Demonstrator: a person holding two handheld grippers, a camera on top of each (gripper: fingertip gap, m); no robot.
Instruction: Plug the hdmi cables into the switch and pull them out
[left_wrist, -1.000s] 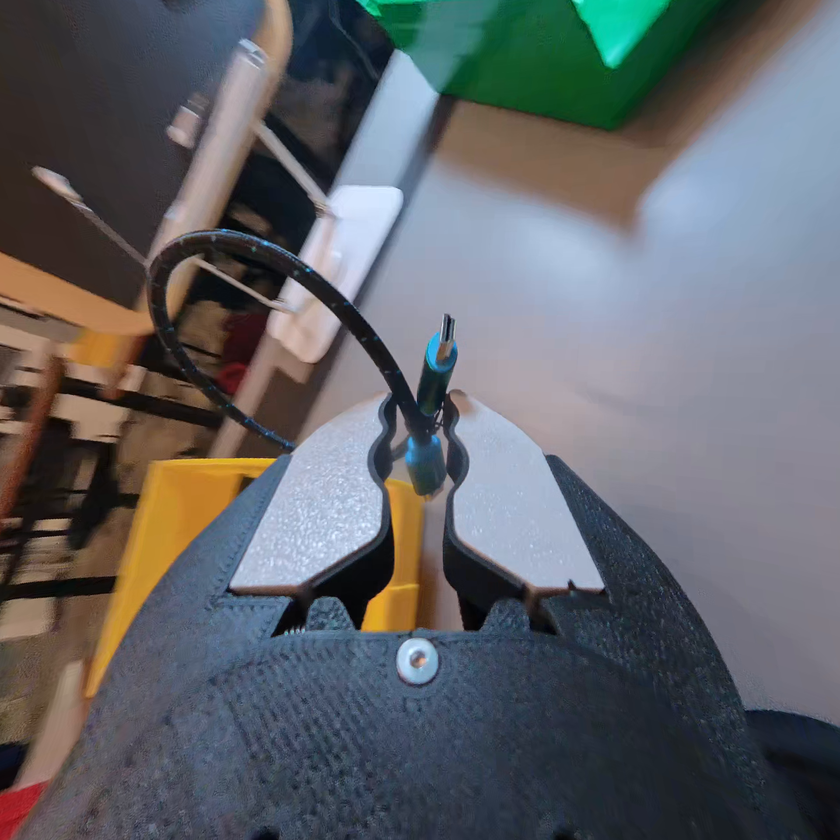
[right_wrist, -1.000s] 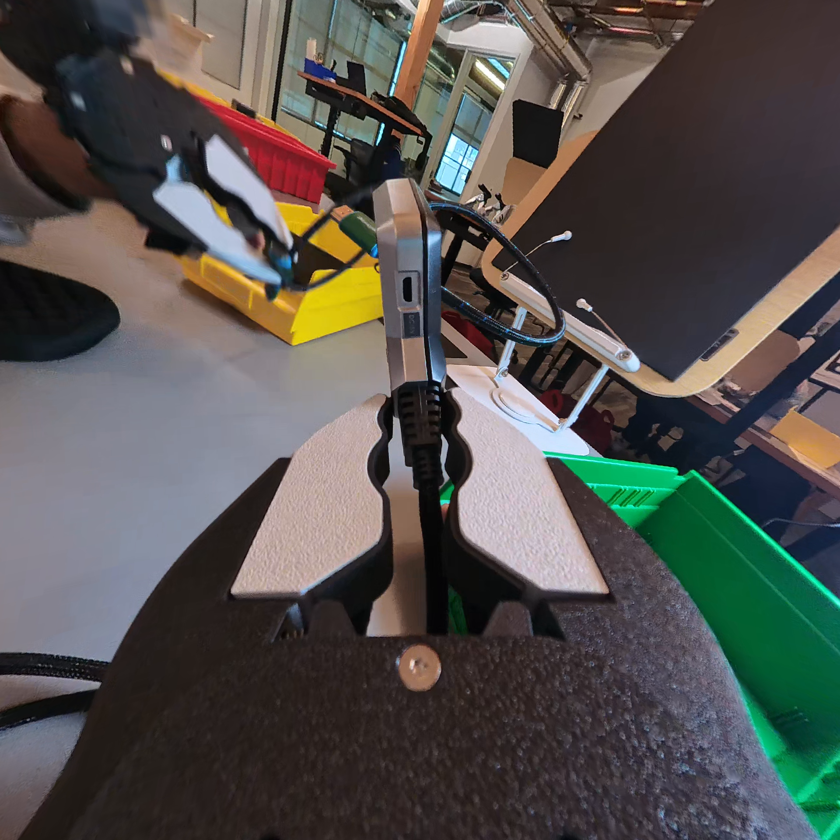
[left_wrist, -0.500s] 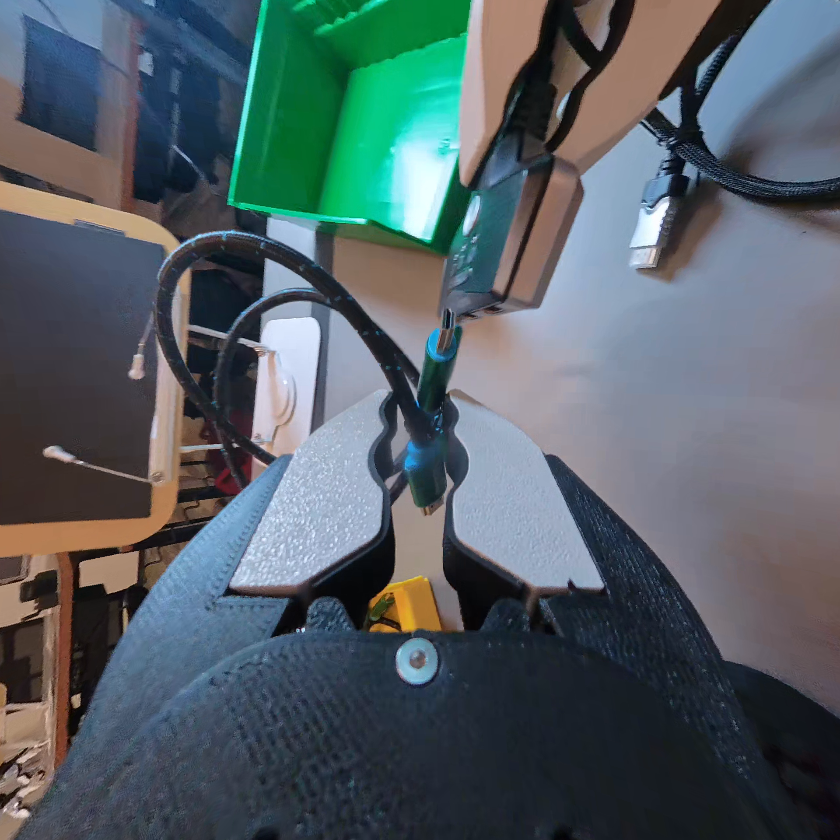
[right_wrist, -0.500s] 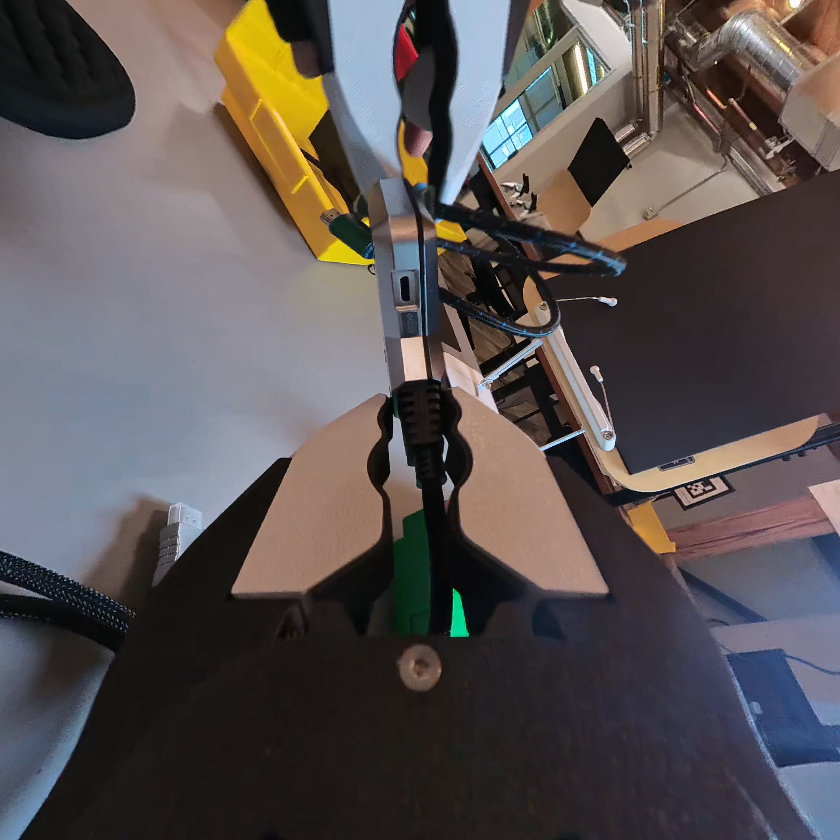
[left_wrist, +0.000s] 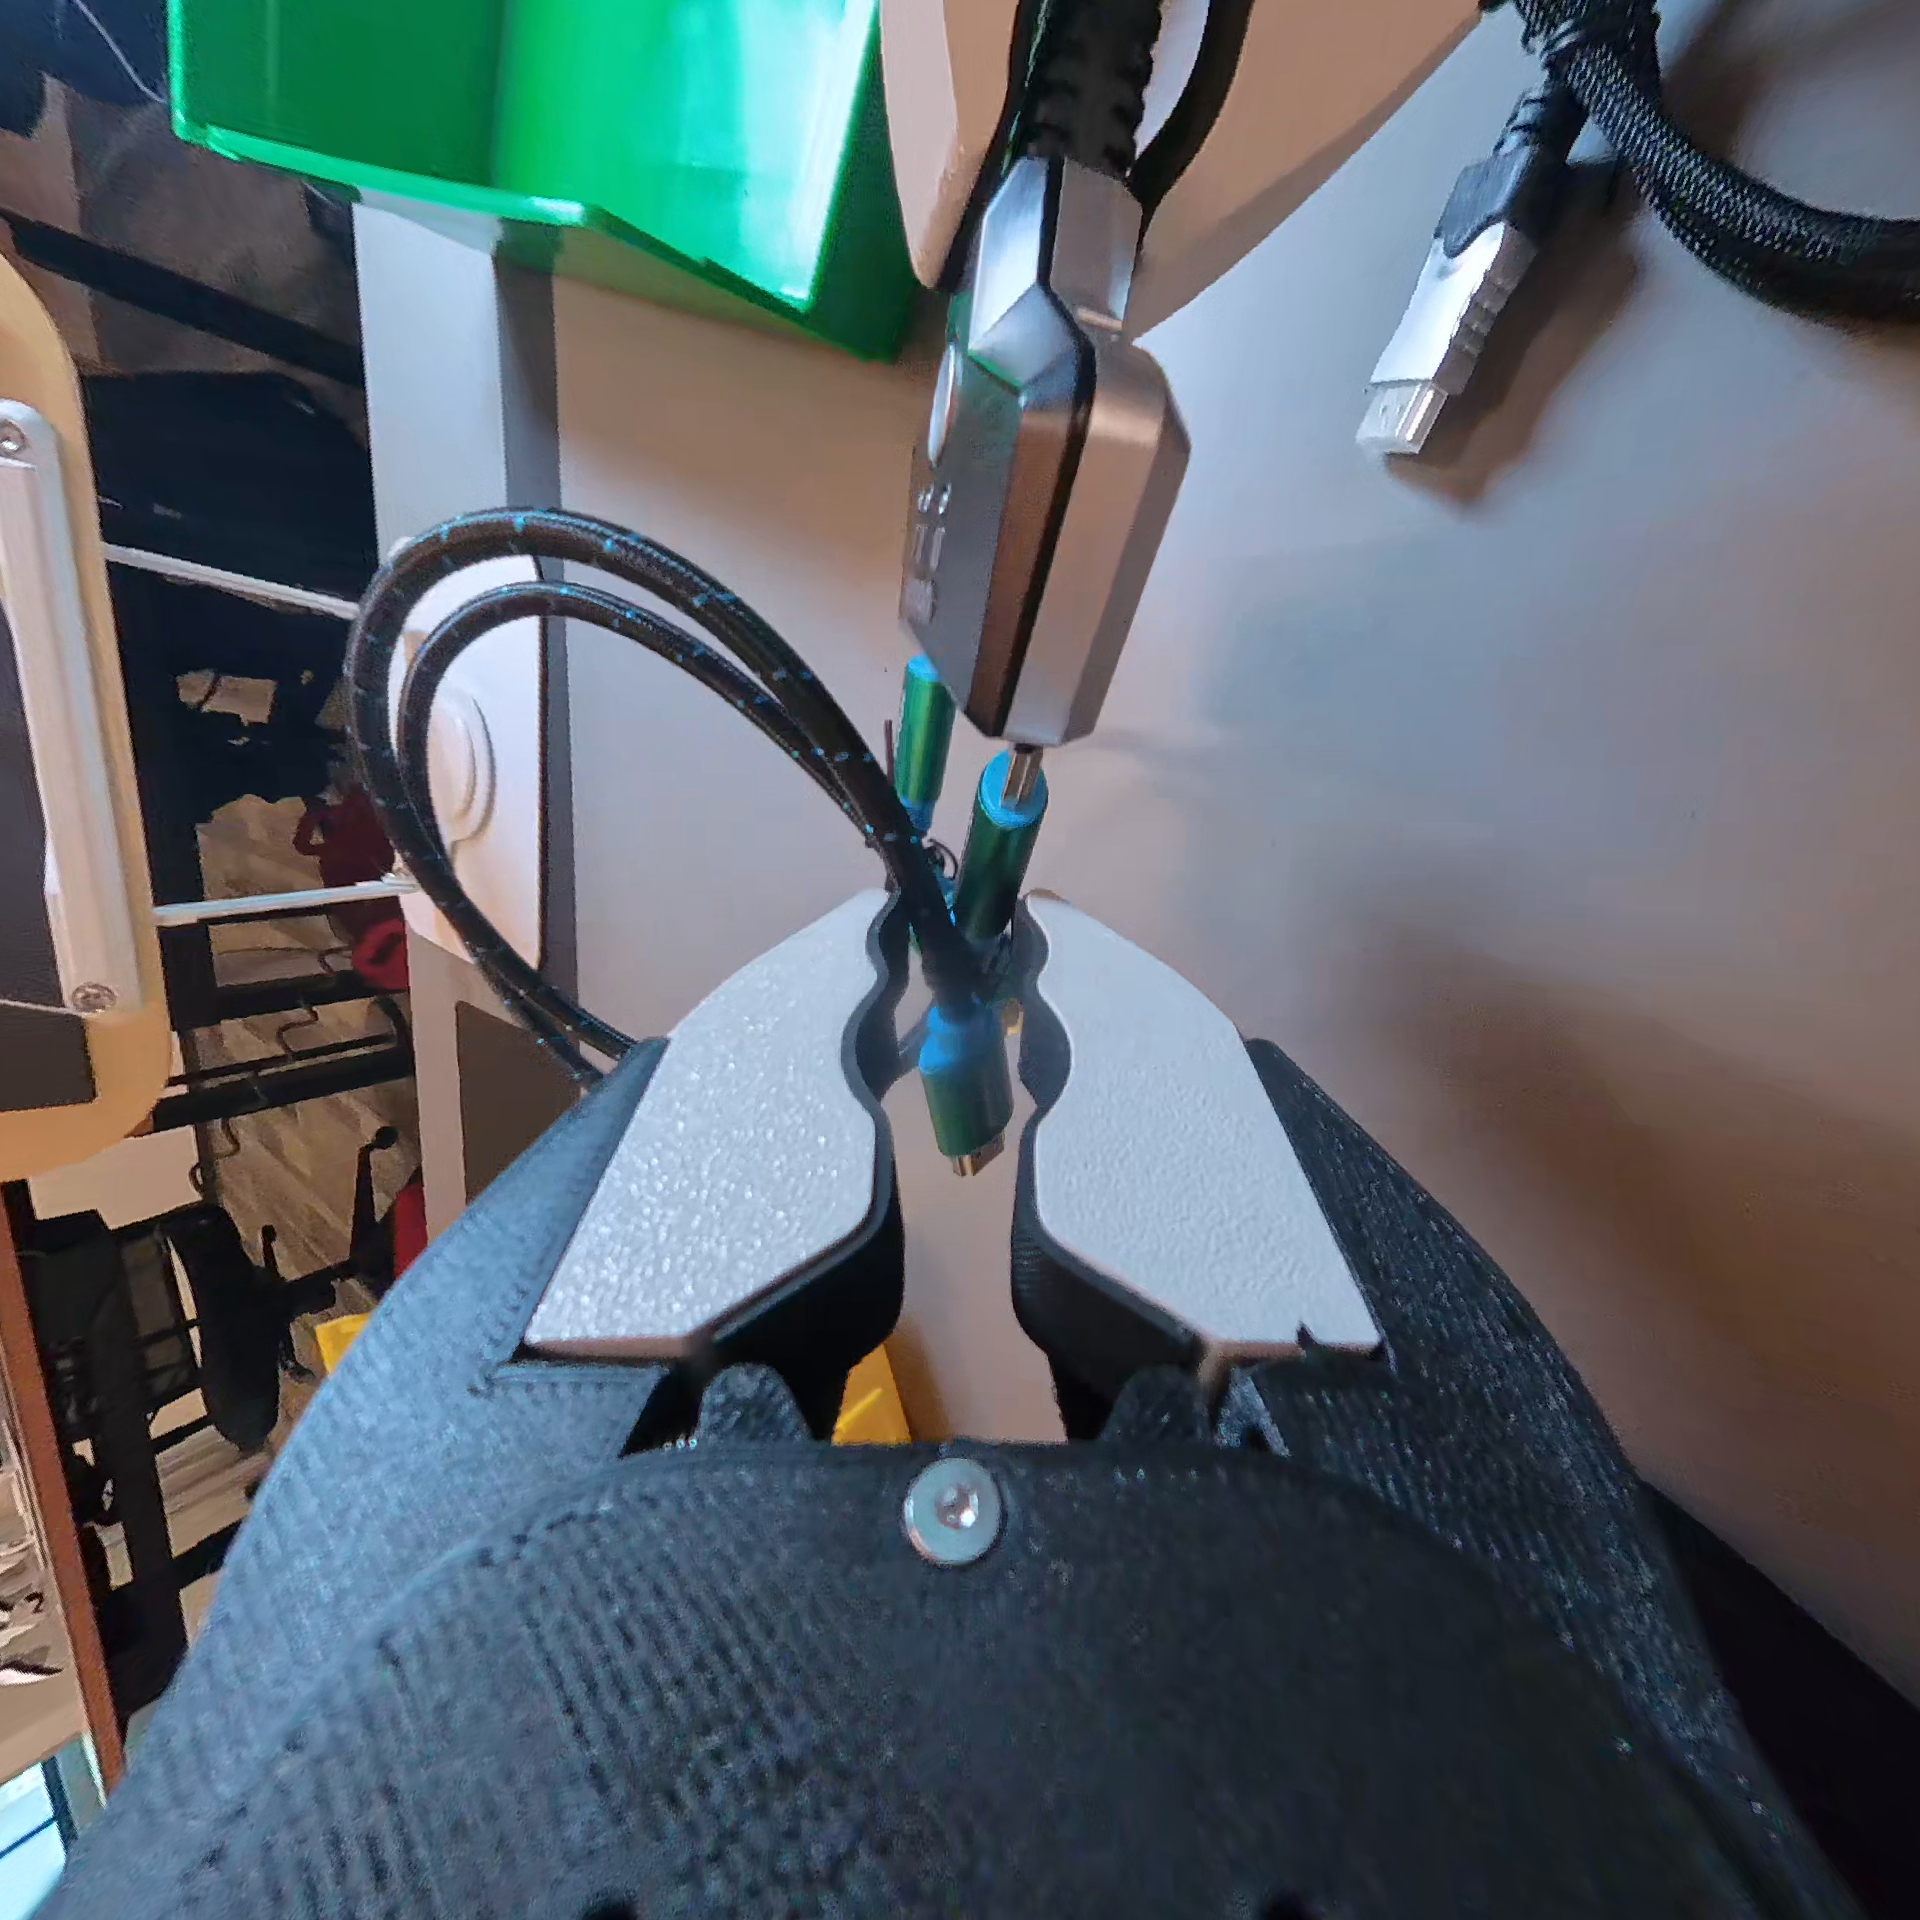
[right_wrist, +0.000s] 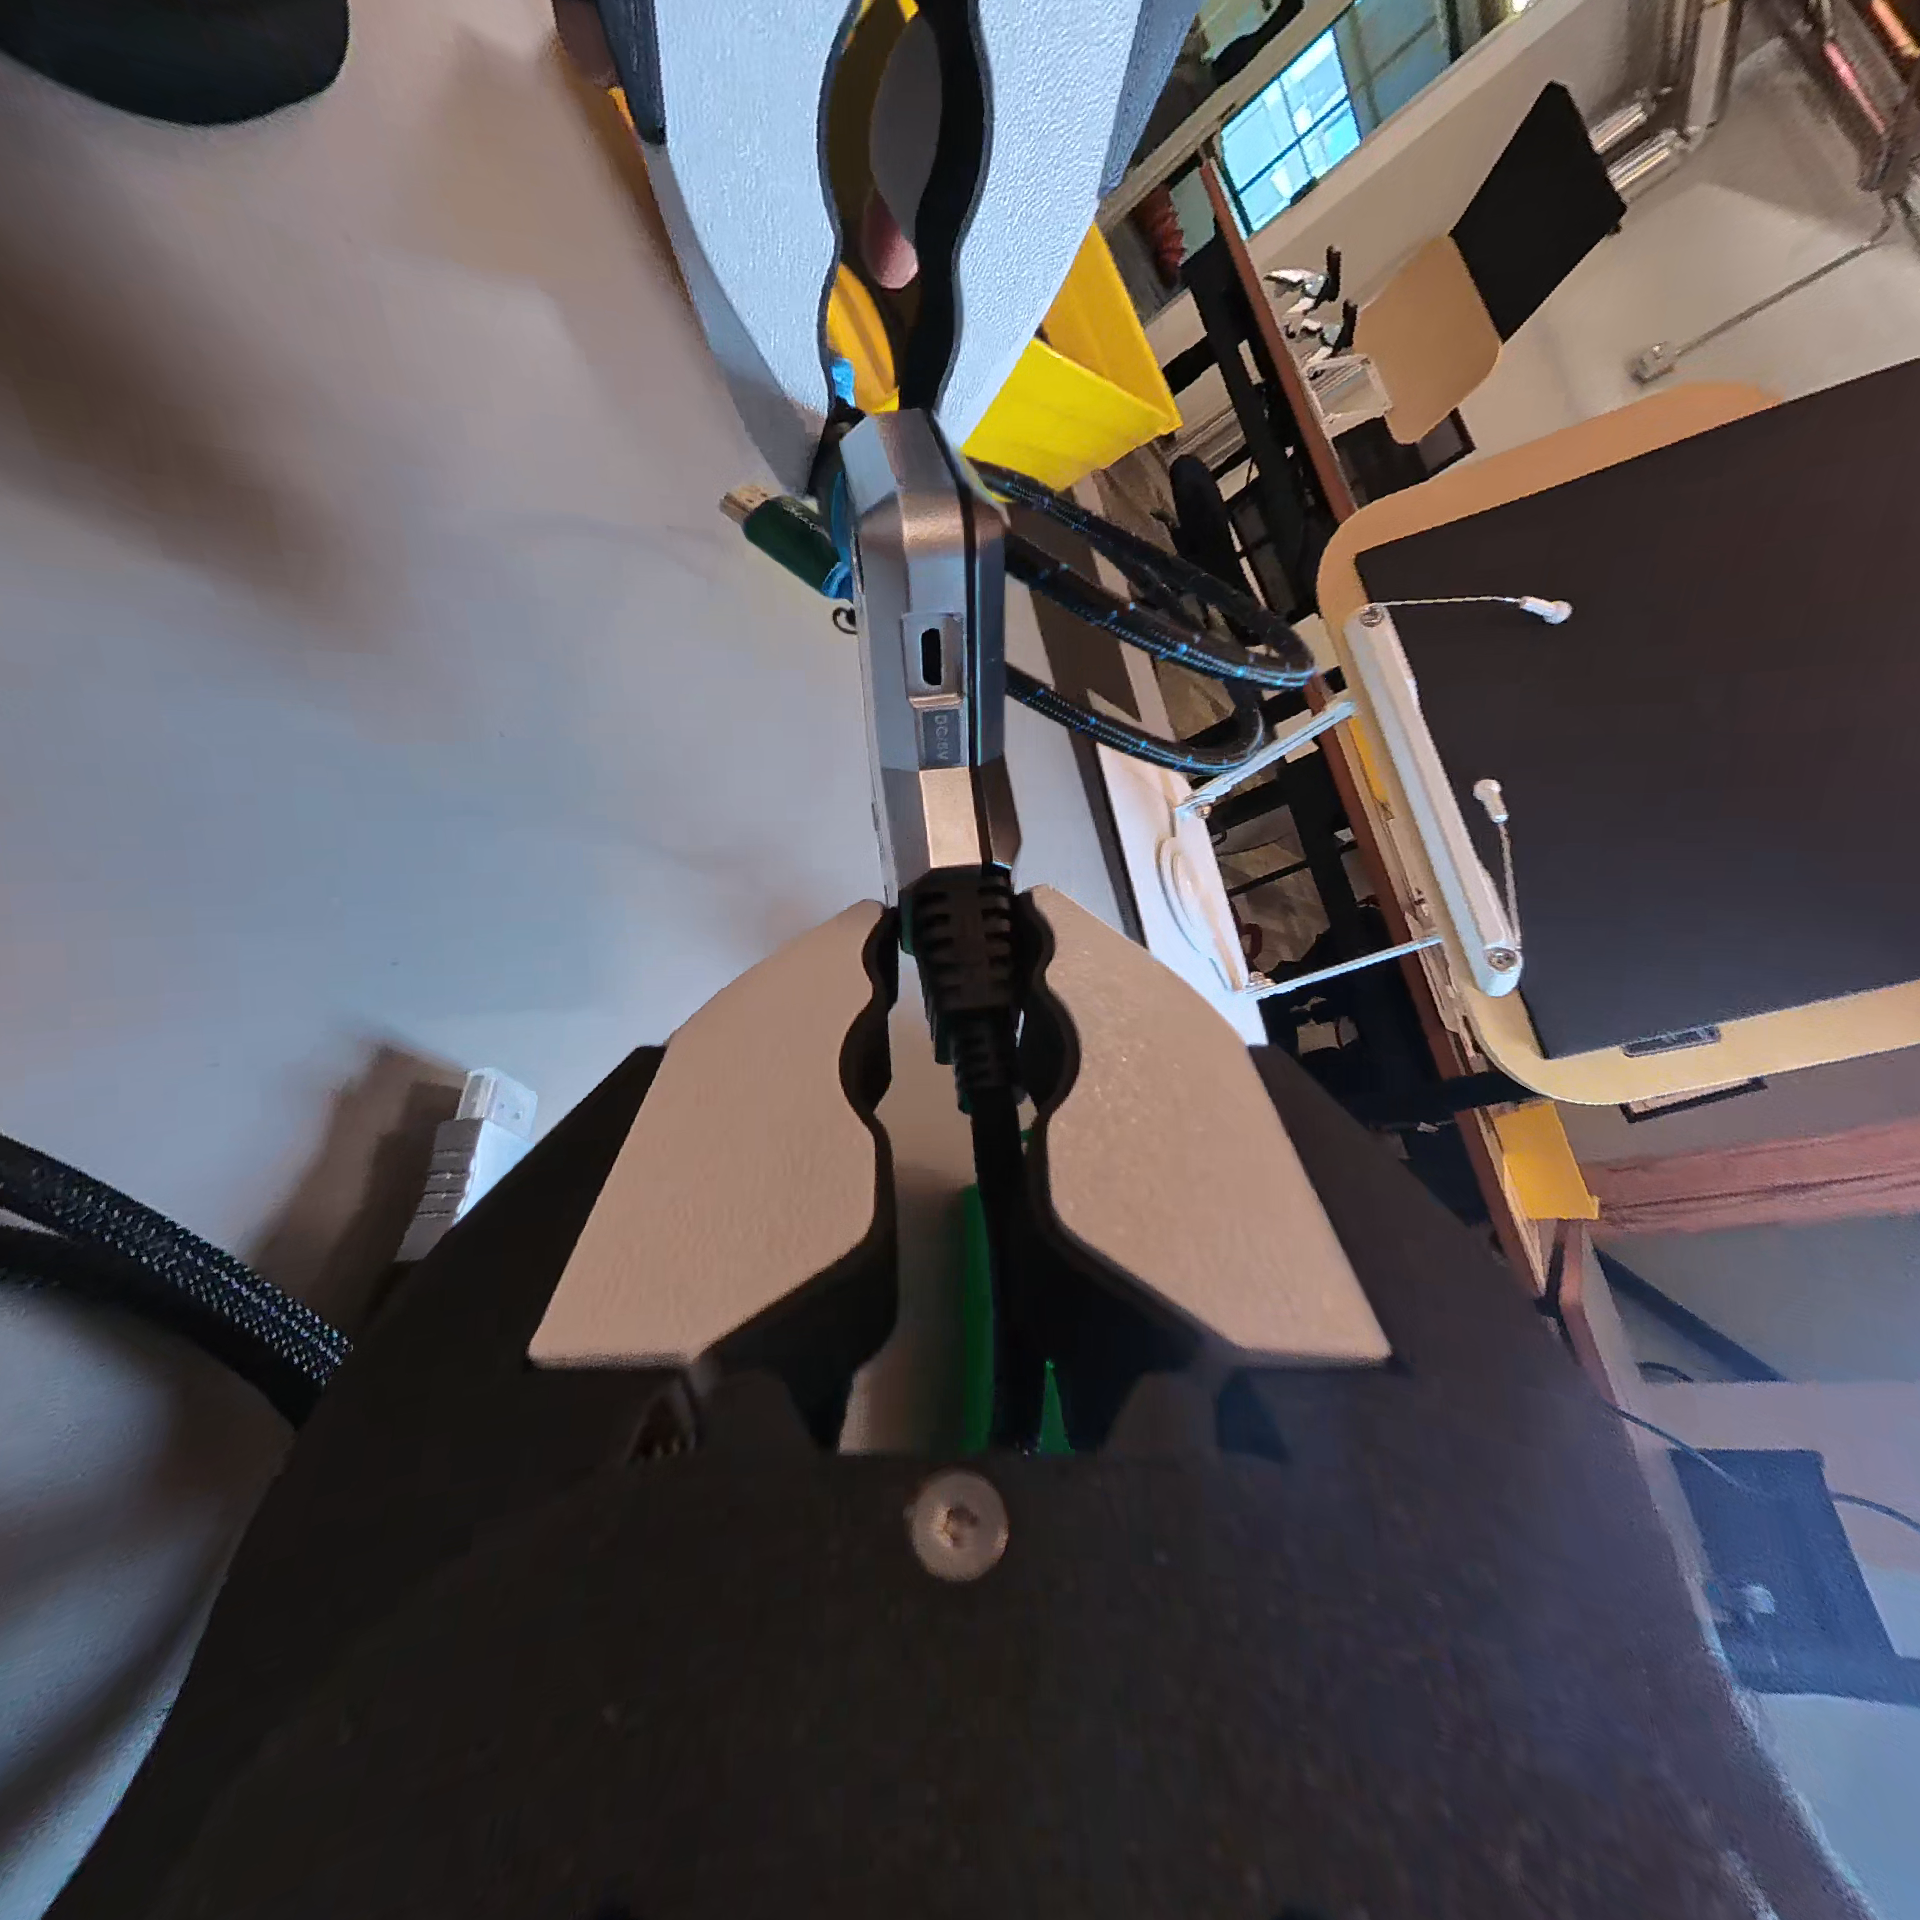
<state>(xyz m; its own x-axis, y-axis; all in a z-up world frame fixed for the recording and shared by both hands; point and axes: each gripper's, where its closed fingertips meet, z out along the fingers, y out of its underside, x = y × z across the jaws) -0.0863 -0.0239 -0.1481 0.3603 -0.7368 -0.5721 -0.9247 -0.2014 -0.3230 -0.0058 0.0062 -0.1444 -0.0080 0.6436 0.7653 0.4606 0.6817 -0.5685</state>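
- The left gripper (left_wrist: 956, 935) is clamped on the green plug (left_wrist: 992, 847) and on a loop of the blue-flecked braided cable (left_wrist: 582, 613) caught between the fingers with it.
- The right gripper (right_wrist: 961, 935) is clamped on the ribbed black strain relief (right_wrist: 961, 961) at the near end of the grey switch (right_wrist: 930, 665); the switch is held in the air, above the pale table (left_wrist: 1455, 831).
- In the left wrist view the plug's metal tip sits at the switch's lower edge. Whether it has entered a port cannot be told.
- Risk: the plug stands tilted to the switch. Pushing at this angle could jam the tip on the port rim or bend it.
- Risk: the switch is held only by its cable end. Insertion force could pivot it away from the plug.
- Risk: the trapped cable loop reduces pad contact, so the plug could slip or twist in the grip.
- A second green plug (left_wrist: 920, 727) hangs just beside the switch and could foul the approach.
- A silver plug (left_wrist: 1449, 322) lies on the table, well apart from the switch.
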